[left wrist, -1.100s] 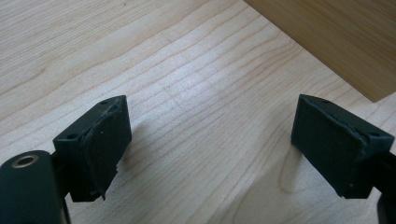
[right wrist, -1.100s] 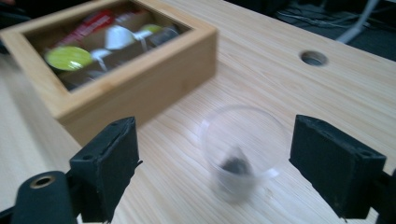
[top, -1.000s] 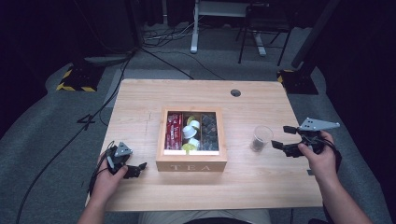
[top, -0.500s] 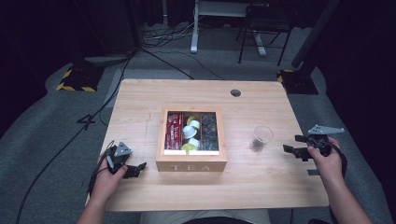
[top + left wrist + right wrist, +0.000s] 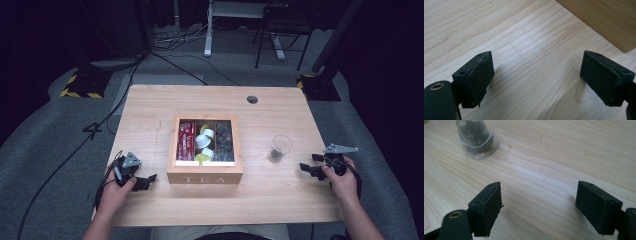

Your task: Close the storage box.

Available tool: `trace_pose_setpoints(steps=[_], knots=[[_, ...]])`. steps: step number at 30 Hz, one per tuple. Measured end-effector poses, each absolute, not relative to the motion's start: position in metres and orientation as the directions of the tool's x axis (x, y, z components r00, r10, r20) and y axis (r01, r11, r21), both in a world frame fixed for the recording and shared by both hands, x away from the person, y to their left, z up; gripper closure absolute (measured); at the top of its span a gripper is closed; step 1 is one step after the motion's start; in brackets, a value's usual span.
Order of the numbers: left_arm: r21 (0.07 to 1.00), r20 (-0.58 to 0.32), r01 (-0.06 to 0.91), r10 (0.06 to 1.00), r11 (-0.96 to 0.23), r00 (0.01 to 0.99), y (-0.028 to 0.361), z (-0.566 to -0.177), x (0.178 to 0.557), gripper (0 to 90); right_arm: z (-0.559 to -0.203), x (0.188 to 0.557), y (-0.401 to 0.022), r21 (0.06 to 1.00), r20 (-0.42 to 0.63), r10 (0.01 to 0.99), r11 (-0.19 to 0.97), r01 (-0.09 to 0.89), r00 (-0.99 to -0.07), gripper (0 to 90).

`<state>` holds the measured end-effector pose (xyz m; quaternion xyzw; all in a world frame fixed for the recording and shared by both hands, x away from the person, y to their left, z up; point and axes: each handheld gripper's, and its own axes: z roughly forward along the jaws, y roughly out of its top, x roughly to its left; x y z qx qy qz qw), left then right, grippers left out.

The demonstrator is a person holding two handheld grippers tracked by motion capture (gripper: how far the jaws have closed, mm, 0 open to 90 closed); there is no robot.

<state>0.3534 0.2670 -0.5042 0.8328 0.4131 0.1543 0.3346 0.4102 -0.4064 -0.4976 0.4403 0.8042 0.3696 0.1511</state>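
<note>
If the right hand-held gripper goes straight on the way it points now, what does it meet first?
Probably the plastic cup. The right hand-held gripper points left across the table with open, empty jaws, and the cup stands slightly off its line, so it might pass beside it toward the tea box.

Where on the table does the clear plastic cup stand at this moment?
In the high view the clear plastic cup stands upright on the table's right half, between the wooden tea box and the right gripper, touching neither.
</note>
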Motion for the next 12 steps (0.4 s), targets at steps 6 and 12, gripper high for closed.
trace_pose_setpoints(steps=[6, 12], knots=[[0.685, -0.019, 0.585, 0.791, -0.435, 0.611, 0.2670, -0.5042, 0.3534, 12.5, -0.5033, 0.4059, -0.3996, 0.736, -0.011, 0.814, 0.400, 0.547, -0.580, 14.6], [0.681, -0.022, 0.600, 0.807, -0.419, 0.590, 0.2659, -0.5047, 0.3533, 10.0, -0.5035, 0.4030, -0.3965, 0.733, -0.007, 0.843, 0.370, 0.570, -0.538, 13.5]])
